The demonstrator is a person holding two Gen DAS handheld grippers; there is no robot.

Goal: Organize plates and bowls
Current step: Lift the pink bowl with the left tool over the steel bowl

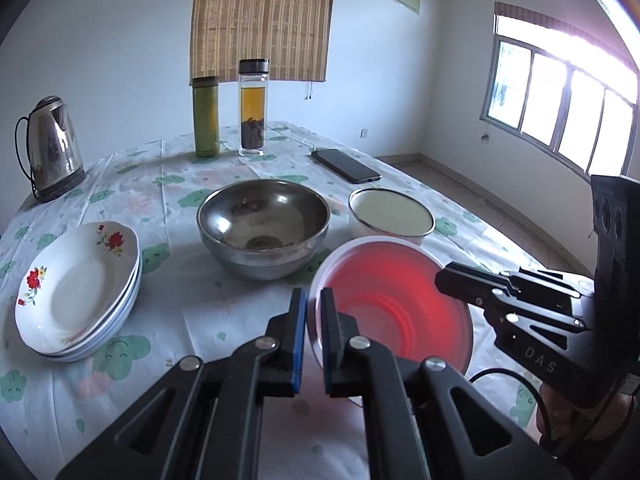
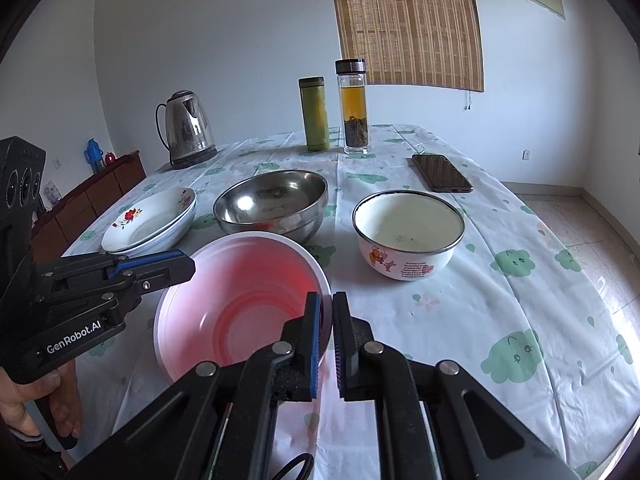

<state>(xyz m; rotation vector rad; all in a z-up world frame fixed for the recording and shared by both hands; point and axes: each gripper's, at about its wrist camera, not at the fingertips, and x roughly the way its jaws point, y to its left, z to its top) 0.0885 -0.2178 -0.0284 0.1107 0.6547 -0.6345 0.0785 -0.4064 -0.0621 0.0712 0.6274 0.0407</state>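
A thin pink-and-white plastic bowl (image 1: 396, 304) (image 2: 248, 300) hangs tilted just above the near part of the table. My left gripper (image 1: 314, 312) (image 2: 188, 268) is shut on its left rim. My right gripper (image 2: 327, 316) (image 1: 440, 280) is shut on its right rim. Behind it stands a steel bowl (image 1: 264, 224) (image 2: 272, 204). Right of that sits a white enamel bowl (image 1: 390, 216) (image 2: 408, 232) with cartoon prints. A stack of flowered white plates (image 1: 80, 292) (image 2: 152, 220) lies at the left.
At the table's far side stand a steel kettle (image 1: 52, 148) (image 2: 188, 128), a green flask (image 1: 206, 116) (image 2: 314, 114) and a glass tea bottle (image 1: 252, 108) (image 2: 354, 106). A dark phone (image 1: 346, 166) (image 2: 442, 174) lies far right. A brown cabinet (image 2: 92, 196) stands left of the table.
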